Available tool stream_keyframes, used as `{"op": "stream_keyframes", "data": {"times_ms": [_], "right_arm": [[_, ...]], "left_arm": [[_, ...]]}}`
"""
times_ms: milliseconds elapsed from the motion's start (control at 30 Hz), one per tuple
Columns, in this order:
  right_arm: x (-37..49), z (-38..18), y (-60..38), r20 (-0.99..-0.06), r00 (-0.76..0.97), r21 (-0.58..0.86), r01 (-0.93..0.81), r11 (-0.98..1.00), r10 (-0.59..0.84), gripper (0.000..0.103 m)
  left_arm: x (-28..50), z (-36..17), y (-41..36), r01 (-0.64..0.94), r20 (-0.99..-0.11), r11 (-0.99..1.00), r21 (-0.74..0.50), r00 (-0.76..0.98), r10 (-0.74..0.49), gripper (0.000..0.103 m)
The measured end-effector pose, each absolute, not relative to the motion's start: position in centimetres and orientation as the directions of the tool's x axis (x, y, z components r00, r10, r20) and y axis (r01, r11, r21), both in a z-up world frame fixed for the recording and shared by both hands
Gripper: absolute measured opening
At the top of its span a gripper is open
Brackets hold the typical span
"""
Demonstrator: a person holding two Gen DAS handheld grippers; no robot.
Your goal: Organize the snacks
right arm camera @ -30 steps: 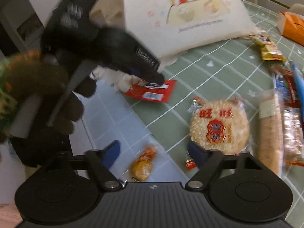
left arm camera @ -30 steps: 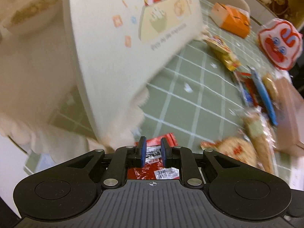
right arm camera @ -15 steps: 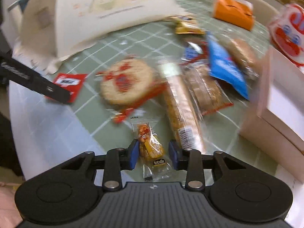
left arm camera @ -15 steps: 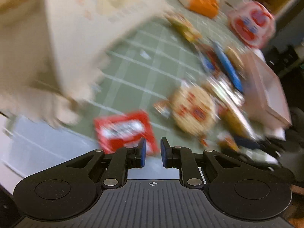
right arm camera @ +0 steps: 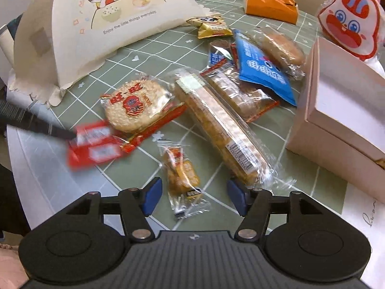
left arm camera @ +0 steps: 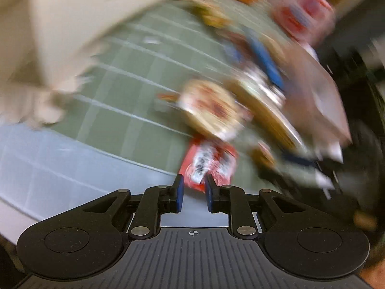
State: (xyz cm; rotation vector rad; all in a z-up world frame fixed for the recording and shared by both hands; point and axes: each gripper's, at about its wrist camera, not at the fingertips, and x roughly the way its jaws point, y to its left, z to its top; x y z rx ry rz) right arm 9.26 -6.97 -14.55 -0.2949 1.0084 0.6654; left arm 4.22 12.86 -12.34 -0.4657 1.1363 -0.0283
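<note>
In the blurred left wrist view my left gripper (left arm camera: 194, 192) stands nearly shut on the lower edge of a red packet (left arm camera: 207, 163), and its jaws are starting to open. The right wrist view shows its black finger (right arm camera: 36, 125) touching that red packet (right arm camera: 93, 148) beside a round rice cracker (right arm camera: 134, 106). My right gripper (right arm camera: 193, 193) is open and its jaws are opening. A small orange snack packet (right arm camera: 180, 175) lies on the green checked tablecloth (right arm camera: 149, 55) between the fingers, and neither pad touches it.
A long biscuit pack (right arm camera: 221, 130), a brown bar pack (right arm camera: 240, 94), a blue packet (right arm camera: 262, 69) and a bun (right arm camera: 281, 48) lie in the middle. A pink open box (right arm camera: 336, 110) stands right. A cream cartoon bag (right arm camera: 115, 24), orange box (right arm camera: 269, 4) and rabbit-face bag (right arm camera: 349, 21) stand behind.
My left gripper swept right with the red packet, which went from beside the cream bag to next to the round cracker. My right gripper narrowed around the small orange packet, then widened again.
</note>
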Motion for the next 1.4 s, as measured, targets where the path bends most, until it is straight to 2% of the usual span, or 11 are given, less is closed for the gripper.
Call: {"op": "stream_keyframes", "data": {"times_ms": [133, 267, 467, 533, 633, 833, 933, 1067, 1167, 1300, 1400], "right_arm": [[9.0, -14.0, -7.9, -0.843, 0.388, 0.057, -0.625, 0.778, 0.373, 0.062], [8.8, -13.6, -9.3, -0.830, 0.413, 0.066, -0.595, 0.801, 0.375, 0.064], [8.7, -13.5, -11.5, -0.827, 0.453, 0.054, -0.526, 0.849, 0.333, 0.066], [8.6, -13.6, -12.2, -0.827, 0.468, 0.042, -0.502, 0.864, 0.313, 0.067], [8.8, -13.8, -13.3, -0.830, 0.480, 0.037, -0.462, 0.886, 0.285, 0.068], [9.1, -14.4, -13.7, -0.835, 0.465, 0.072, -0.438, 0.896, 0.295, 0.068], [8.8, -14.3, -13.0, -0.827, 0.473, 0.063, -0.459, 0.886, 0.304, 0.068], [8.7, -14.5, -12.2, -0.826, 0.468, 0.063, -0.475, 0.878, 0.313, 0.068], [8.7, -14.5, -12.0, -0.826, 0.470, 0.057, -0.479, 0.876, 0.311, 0.068], [8.6, -14.3, -12.3, -0.821, 0.479, 0.054, -0.475, 0.878, 0.310, 0.069], [8.5, -14.3, -12.4, -0.818, 0.470, 0.076, -0.481, 0.873, 0.330, 0.069]], "left_arm": [[4.8, -9.7, 9.2, -0.029, -0.878, 0.988, -0.151, 0.464, -0.121, 0.022], [6.7, -10.2, 7.9, -0.026, -0.890, 0.988, -0.151, 0.440, -0.124, 0.022], [7.1, -12.3, 4.9, 0.003, -0.908, 0.997, -0.073, 0.413, -0.068, 0.023], [7.1, -12.7, 3.3, 0.060, -0.906, 0.998, -0.014, 0.423, -0.039, 0.028], [7.0, -13.0, 1.7, 0.141, -0.907, 0.990, 0.027, 0.420, -0.035, 0.050], [6.3, -13.3, 2.1, 0.129, -0.898, 0.985, 0.115, 0.437, 0.048, 0.048], [6.2, -13.1, 3.3, 0.079, -0.902, 0.995, 0.066, 0.432, 0.025, 0.047], [6.2, -13.0, 3.6, 0.080, -0.903, 0.997, -0.014, 0.428, -0.047, 0.067], [5.8, -12.9, 4.4, 0.024, -0.896, 0.998, -0.054, 0.440, -0.059, 0.062], [5.7, -13.1, 6.2, -0.105, -0.898, 0.994, 0.001, 0.438, 0.047, 0.064], [6.1, -13.4, 7.1, -0.155, -0.904, 0.986, -0.066, 0.428, 0.007, 0.064]]}}
